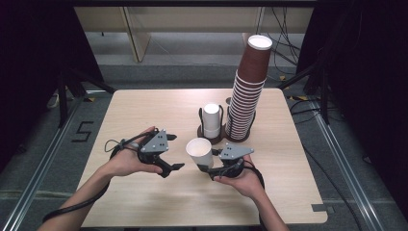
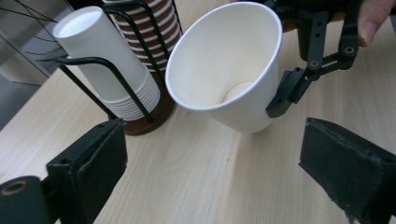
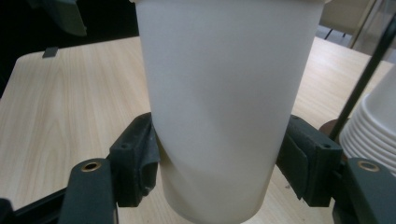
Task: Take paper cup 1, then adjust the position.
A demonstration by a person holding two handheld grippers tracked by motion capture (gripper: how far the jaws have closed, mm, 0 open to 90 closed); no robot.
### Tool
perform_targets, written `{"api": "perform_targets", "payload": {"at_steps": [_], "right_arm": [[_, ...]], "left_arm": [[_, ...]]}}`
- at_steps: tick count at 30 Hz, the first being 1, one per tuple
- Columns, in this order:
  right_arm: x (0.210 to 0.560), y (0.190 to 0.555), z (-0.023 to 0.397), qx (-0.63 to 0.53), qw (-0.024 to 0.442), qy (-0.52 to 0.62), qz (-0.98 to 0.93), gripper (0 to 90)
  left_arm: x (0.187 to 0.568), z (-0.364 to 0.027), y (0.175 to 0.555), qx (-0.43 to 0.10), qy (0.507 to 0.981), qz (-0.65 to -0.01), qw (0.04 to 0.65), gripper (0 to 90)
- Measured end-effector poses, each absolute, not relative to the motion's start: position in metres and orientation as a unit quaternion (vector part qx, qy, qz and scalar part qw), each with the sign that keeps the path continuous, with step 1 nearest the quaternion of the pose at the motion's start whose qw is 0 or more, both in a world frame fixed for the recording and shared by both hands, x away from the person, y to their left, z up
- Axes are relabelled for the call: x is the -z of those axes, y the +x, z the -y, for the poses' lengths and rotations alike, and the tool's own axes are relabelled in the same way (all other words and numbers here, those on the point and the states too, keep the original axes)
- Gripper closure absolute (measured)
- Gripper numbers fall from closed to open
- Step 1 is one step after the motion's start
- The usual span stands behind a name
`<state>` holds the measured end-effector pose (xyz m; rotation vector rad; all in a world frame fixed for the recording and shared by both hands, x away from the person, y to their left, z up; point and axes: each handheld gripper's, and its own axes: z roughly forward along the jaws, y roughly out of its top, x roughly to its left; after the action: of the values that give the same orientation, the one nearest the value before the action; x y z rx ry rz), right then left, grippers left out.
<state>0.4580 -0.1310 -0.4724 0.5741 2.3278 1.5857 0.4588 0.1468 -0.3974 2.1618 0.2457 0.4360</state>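
My right gripper [image 1: 212,169] is shut on the lower body of a single white paper cup [image 1: 199,152], held just above the table and tilted with its mouth toward the left hand. In the right gripper view the two pads [image 3: 135,156] press on either side of the cup [image 3: 224,93]. My left gripper [image 1: 174,152] stands open a short way left of the cup, with nothing between its jaws. In the left gripper view, that gripper [image 2: 210,172] faces the cup's open, empty mouth [image 2: 229,70], and the right gripper's finger [image 2: 292,91] clasps the cup's side.
A black wire holder on a brown base holds a short stack of white cups [image 1: 211,120] and a tall leaning stack of brown cups [image 1: 248,91], just behind the held cup. The light wooden table [image 1: 144,110] has bare room at left and front.
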Motion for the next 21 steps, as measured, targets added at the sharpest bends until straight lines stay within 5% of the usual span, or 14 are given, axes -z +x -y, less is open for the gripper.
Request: {"api": "perform_targets", "payload": {"at_steps": [21], "right_arm": [[0.466,0.456,0.139,-0.567,0.145,0.218,-0.781,34.1]], "left_arm": [[0.413,-0.156,0.453,-0.197,0.814,-0.165,0.521,6.9]]}}
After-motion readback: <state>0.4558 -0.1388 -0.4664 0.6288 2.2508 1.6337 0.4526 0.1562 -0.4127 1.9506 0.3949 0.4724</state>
